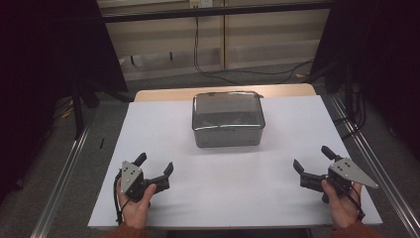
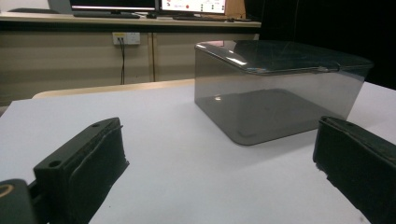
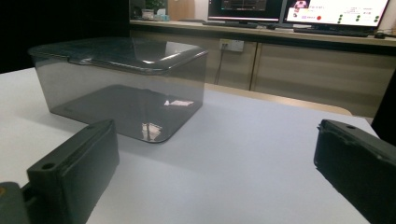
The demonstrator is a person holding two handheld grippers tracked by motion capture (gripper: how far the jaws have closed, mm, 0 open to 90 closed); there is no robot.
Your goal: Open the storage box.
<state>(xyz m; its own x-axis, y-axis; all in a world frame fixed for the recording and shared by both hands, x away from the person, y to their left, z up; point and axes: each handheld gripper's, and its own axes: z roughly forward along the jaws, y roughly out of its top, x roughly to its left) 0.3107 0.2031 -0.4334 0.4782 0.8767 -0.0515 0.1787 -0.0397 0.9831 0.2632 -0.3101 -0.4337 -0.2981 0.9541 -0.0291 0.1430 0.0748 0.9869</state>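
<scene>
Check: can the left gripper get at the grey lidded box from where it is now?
Probably yes. The left gripper sits open on the white sheet, apart from the box, with bare surface between them.

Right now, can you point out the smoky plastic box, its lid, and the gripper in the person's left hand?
Smoky plastic box (image 1: 228, 135), high view, on its front wall.
Lid (image 2: 285, 55), left gripper view, on the lid's top surface.
Left gripper (image 1: 155, 164), high view, midway between its open fingertips.
</scene>
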